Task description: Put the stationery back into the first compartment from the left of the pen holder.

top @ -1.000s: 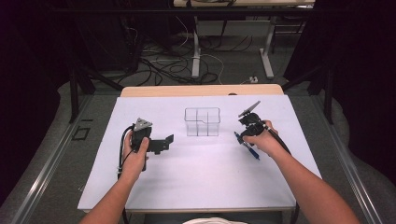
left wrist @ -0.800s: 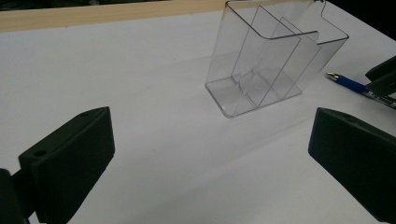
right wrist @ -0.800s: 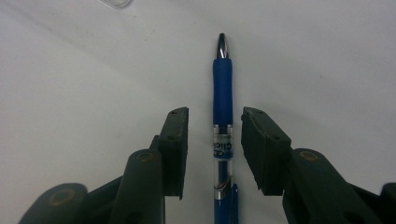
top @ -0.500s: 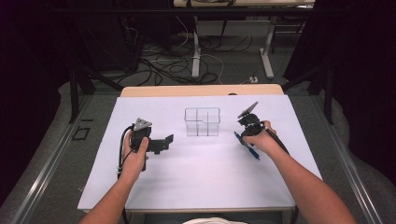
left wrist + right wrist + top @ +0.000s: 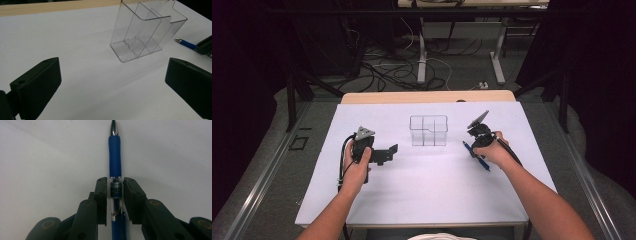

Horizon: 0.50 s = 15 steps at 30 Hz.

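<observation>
In the high view, the bench [image 5: 412, 195] is covered by a white sheet, with a strip of bare wood along its far edge. A clear plastic organizer [image 5: 428, 130] with inner dividers stands upright near the middle of the far half. The left tongs [image 5: 388, 152] sit to the left of it, held in the person's left hand [image 5: 354, 167] just above the sheet, pointing towards the organizer and well apart from it. The right tongs [image 5: 473, 150] are to the right of the organizer, in the right hand [image 5: 493, 152], tilted down onto a blue pen [image 5: 477, 156] that lies on the sheet.

In the left gripper view, the two black jaws stand wide apart with nothing between them. The organizer [image 5: 145, 32] stands ahead, and past it the tip of the blue pen [image 5: 185, 43] lies on the white sheet beside the right tongs [image 5: 206, 46].

In the right gripper view, the right tongs [image 5: 115, 192] have just been closing, and the jaws now press on both sides of the blue pen [image 5: 114, 157] at its clear barrel, just behind the blue grip. The pen lies flat on the sheet, its metal tip pointing away from the camera.
</observation>
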Available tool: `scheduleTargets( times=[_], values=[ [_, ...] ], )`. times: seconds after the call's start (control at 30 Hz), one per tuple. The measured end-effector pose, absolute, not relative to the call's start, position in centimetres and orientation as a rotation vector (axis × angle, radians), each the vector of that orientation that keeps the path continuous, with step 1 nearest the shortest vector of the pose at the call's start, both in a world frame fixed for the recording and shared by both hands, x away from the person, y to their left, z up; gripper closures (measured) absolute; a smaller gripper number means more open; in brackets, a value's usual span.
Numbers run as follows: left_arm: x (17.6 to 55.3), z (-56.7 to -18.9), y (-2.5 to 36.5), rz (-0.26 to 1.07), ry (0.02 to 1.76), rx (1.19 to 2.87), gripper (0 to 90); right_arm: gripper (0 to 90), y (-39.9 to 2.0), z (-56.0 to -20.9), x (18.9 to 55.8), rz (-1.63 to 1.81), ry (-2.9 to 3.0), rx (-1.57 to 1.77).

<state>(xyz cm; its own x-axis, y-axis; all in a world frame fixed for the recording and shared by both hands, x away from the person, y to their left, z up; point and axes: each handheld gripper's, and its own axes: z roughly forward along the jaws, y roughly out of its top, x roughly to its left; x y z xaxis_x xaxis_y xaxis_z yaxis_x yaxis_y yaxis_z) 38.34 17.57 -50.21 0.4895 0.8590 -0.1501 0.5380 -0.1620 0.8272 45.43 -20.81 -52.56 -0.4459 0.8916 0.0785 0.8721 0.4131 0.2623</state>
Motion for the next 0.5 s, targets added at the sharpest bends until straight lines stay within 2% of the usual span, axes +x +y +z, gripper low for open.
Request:
scheduleTargets(
  times=[0.5],
  values=[
    [38.30, -50.18, 17.59, 0.432, 1.185, 1.831, 0.3, 79.2, -20.89, -52.74, 45.47, 0.403, 2.581, 1.629]
  ],
)
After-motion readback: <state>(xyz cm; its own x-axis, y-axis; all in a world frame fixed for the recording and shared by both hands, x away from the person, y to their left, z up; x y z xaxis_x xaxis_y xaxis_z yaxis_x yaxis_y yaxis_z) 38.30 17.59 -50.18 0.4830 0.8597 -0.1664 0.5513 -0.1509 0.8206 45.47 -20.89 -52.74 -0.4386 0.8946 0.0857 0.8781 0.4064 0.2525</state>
